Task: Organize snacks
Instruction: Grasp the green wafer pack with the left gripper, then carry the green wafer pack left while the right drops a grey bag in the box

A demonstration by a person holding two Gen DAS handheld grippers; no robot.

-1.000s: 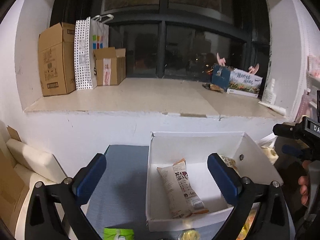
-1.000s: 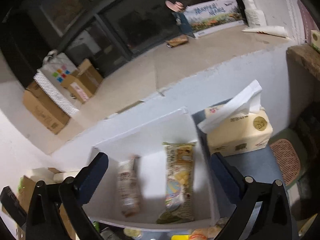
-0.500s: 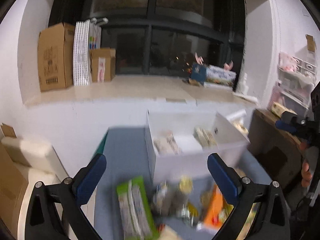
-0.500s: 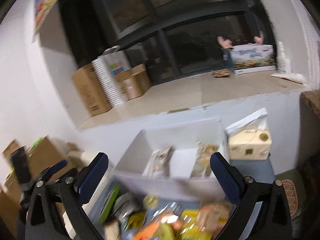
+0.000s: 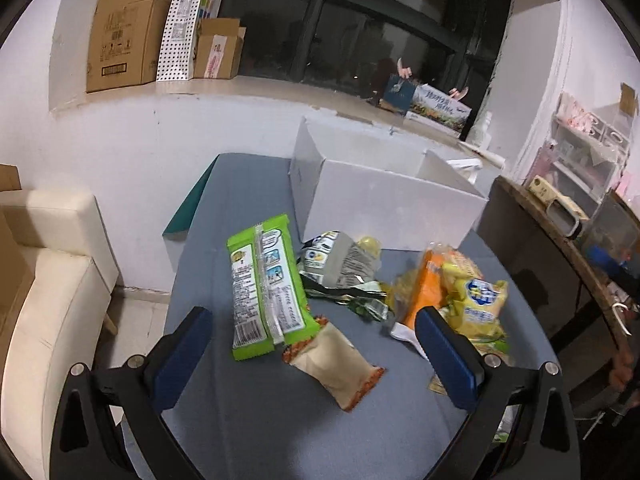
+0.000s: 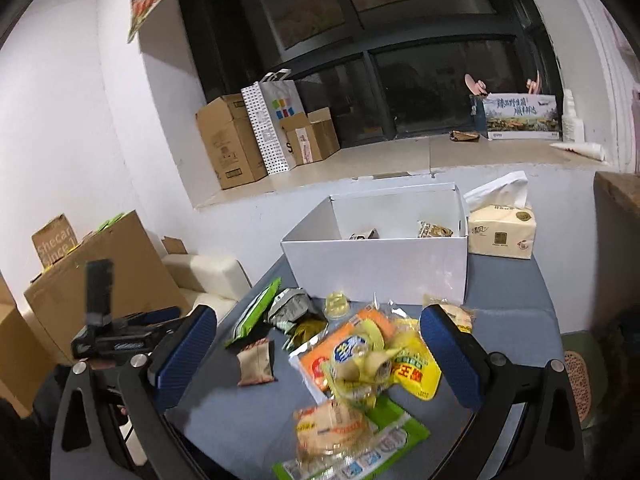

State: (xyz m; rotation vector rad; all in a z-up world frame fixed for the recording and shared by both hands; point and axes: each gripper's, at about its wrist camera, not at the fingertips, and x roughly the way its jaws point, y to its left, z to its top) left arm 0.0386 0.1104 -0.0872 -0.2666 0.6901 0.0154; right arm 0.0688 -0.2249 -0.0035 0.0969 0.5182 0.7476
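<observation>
Here both claws hung above the snack pile with nothing in them: the left claw (image 5: 314, 354) stood wide open over the tan packet (image 5: 334, 362), and the right claw (image 6: 318, 354) stood equally wide over the yellow bag (image 6: 400, 364) and the orange pack (image 6: 340, 350). The loose snacks lay heaped on the grey tabletop (image 5: 248, 420) just in front of the white box (image 5: 384, 204), which already held two packets (image 6: 434, 231). The step in hand looked like choosing the next snack. To do it well, I would take a piece lying apart from the heap, such as the tan packet or the green pack (image 5: 266, 280), close across its narrow width, and lift straight up so that the crinkly neighbours were not dragged along. The yellow bag overlapped others and seemed a poorer first choice. The right view looked into the box and showed the tissue pack (image 6: 502, 230) beside it; the left view saw only the box's outer wall. The left view, though, showed the green pack's full length, which the right view saw edge-on.
</observation>
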